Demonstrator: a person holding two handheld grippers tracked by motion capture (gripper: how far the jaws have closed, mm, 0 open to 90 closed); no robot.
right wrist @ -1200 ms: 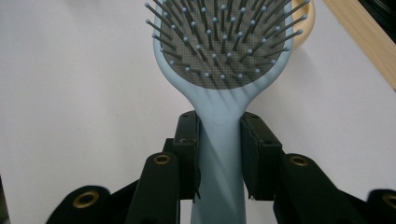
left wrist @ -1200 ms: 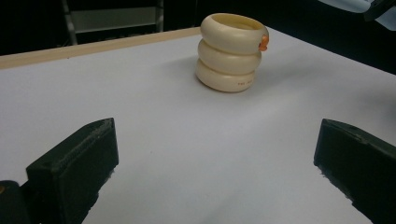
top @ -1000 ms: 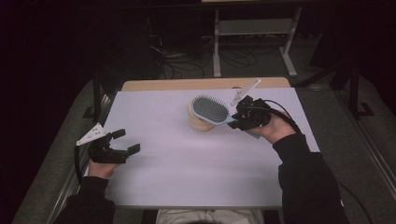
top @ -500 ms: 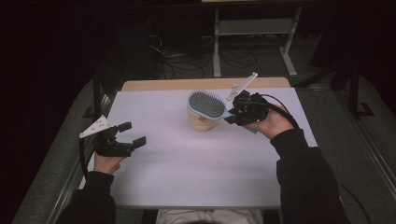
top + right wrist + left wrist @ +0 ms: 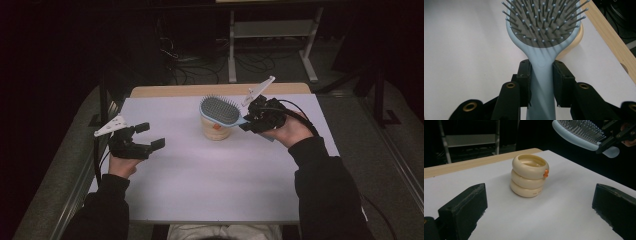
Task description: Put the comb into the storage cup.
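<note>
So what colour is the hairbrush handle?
Pale blue; the hairbrush handle shows best in the right gripper view.

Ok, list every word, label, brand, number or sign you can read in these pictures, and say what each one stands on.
No text can be read in full.
Cream ribbed three-ring plastic container: a small dark print on its bottom ring, too small and blurred to read.
Same container: a small orange knob at the top ring, no lettering to be seen on it.
Light blue plastic hairbrush with grey bristle pad: a round moulded mark on the neck, no letters legible.
</note>
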